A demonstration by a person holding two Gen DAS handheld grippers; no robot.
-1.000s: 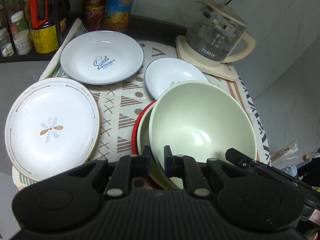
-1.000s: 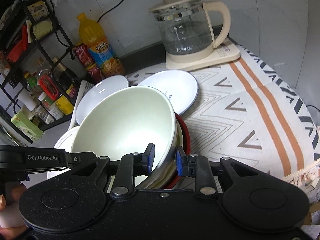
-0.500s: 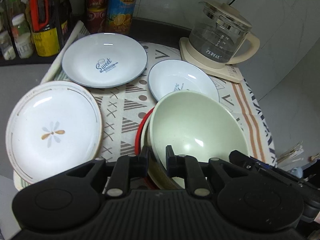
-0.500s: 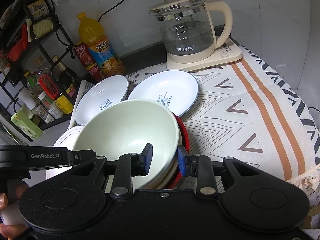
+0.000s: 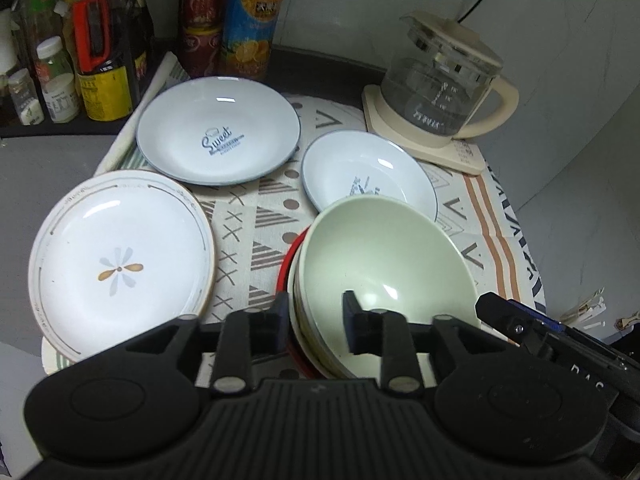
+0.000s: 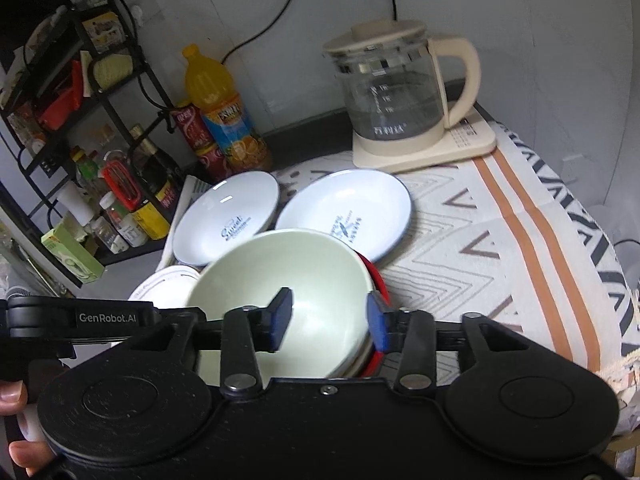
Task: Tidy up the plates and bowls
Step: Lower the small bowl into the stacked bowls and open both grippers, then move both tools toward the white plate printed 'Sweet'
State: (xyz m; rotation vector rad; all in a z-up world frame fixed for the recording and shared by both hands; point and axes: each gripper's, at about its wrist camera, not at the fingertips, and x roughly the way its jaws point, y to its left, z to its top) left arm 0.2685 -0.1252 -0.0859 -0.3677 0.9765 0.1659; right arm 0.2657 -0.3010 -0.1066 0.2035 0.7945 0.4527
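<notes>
A pale green bowl [image 5: 384, 256] sits level on top of a stack of bowls whose lowest, red one [image 5: 286, 272] shows at the left edge. My left gripper [image 5: 316, 320] is open, its fingers straddling the stack's near left rim. In the right wrist view the green bowl [image 6: 280, 280] has its right rim between the fingers of my open right gripper [image 6: 329, 322]. On the cloth lie a flower plate [image 5: 120, 264], a "Sweet" plate [image 5: 218, 140] and a smaller blue-rimmed plate [image 5: 368, 180].
A glass kettle [image 5: 440, 92] on its cream base stands at the back right. Bottles and cans [image 5: 244, 28] line the back, beside a black rack of jars [image 6: 100, 152]. The patterned tablecloth [image 6: 500, 240] drops off at the right edge. A hand [image 6: 16, 396] holds the left gripper.
The tilted green bowl has come down level onto the stack. Both grippers were shut on its rim and now stand open.
</notes>
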